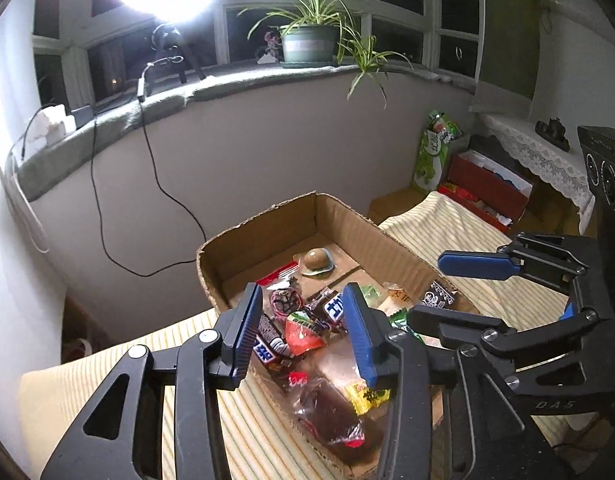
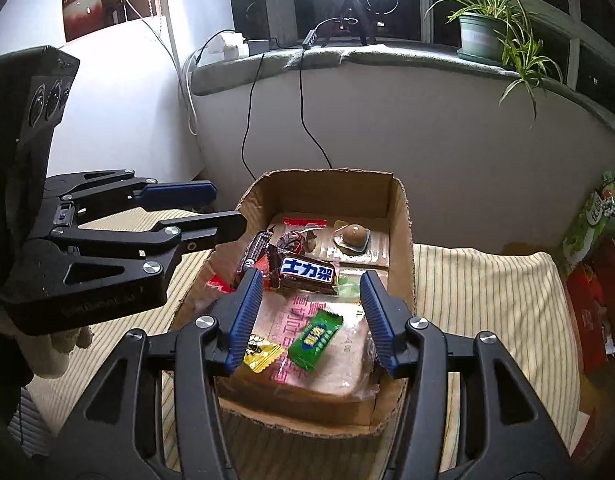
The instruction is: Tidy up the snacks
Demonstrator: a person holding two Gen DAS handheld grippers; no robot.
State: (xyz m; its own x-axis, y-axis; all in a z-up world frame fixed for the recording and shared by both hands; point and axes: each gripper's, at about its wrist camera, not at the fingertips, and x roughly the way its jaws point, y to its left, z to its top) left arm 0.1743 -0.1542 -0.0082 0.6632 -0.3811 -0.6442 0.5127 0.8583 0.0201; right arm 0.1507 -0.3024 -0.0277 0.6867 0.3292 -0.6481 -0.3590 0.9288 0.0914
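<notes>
Here, a shallow cardboard box (image 2: 401,240) rests on a surface covered with a yellow striped cloth (image 2: 487,292), below a curved windowsill carrying a potted plant (image 2: 481,30). The snacks lie inside the box: a brown chocolate bar (image 2: 307,274) near the middle, a green candy (image 2: 315,340) and a yellow candy (image 2: 261,354) on top of a large flat packet (image 2: 307,364) at the near end, and a round brown sweet in clear wrap (image 2: 353,236) toward the far wall. A red-wrapped snack (image 1: 301,334) lies just beside the chocolate bar. The right claw (image 2: 311,320) hangs over the near end of the box, its blue-padded fingers (image 2: 247,316) spread apart and gripping nothing, the green candy lying between them in view. The left claw (image 1: 303,336) hangs over the box from the other side, likewise released, its fingers well apart above the chocolate bar and the red-wrapped snack.
</notes>
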